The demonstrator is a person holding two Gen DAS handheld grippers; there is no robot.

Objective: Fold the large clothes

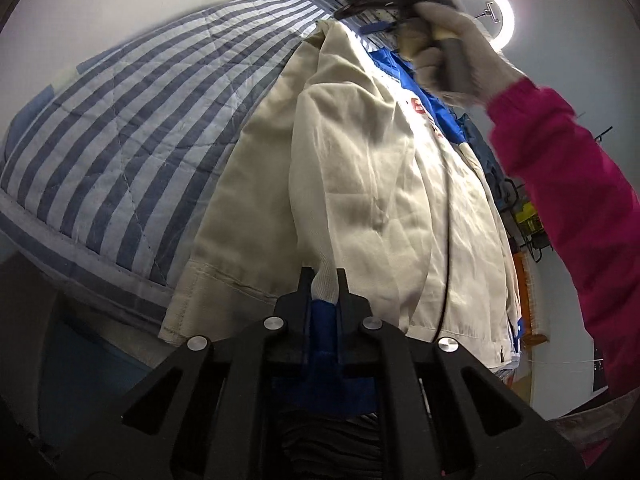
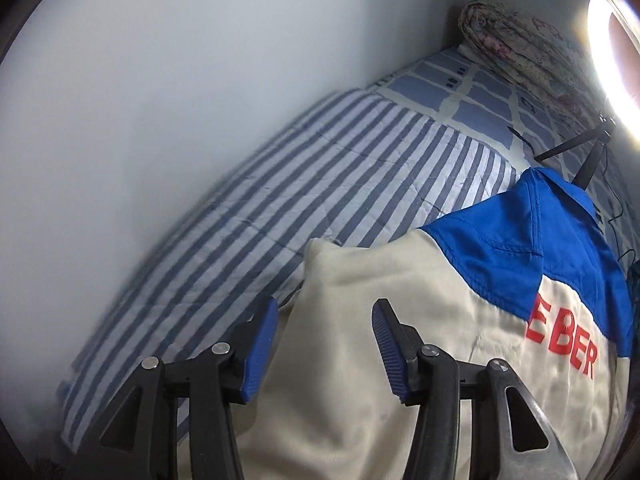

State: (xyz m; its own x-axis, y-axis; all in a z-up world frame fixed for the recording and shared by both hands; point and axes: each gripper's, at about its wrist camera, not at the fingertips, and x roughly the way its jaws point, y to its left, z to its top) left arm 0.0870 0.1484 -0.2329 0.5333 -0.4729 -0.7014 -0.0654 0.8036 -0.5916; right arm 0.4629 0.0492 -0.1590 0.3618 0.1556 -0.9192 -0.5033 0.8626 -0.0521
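Jacket [image 1: 360, 168], a large cream garment with a blue yoke and red lettering, is lying on the bed over a blue-and-white striped quilt [image 1: 132, 136], close to the pale wall [image 2: 120, 80]. In the left wrist view its cream body is spreading away from the camera in soft folds, with a wide sleeve cuff [image 1: 208, 292] lying flat on the quilt's bound edge.

Left tool [image 1: 324, 280] is sitting pressed together, pinching a white ribbed edge of the jacket where it is meeting a strip of blue fabric; the cloth is bunching up between the black fingers.

Right tool [image 2: 324, 340] is hanging spread above the jacket, its blue ribbed pads [image 2: 262, 356] standing well apart with nothing clamped between them; cream cloth is showing through the gap below. In the left wrist view the same tool is appearing blurred at the far end of the jacket, gripped by a hand in a pale knitted glove [image 1: 460, 48] at the end of a magenta sleeve [image 1: 568, 184].

Beyond the striped quilt a sheet with blue blocks [image 2: 480, 96] is covering the bed, and a rolled floral blanket [image 2: 516, 44] is resting at its far end. A bright ring light [image 1: 480, 12] is glowing beside it, with thin black stand legs [image 2: 576, 156] touching down just past the blue collar.
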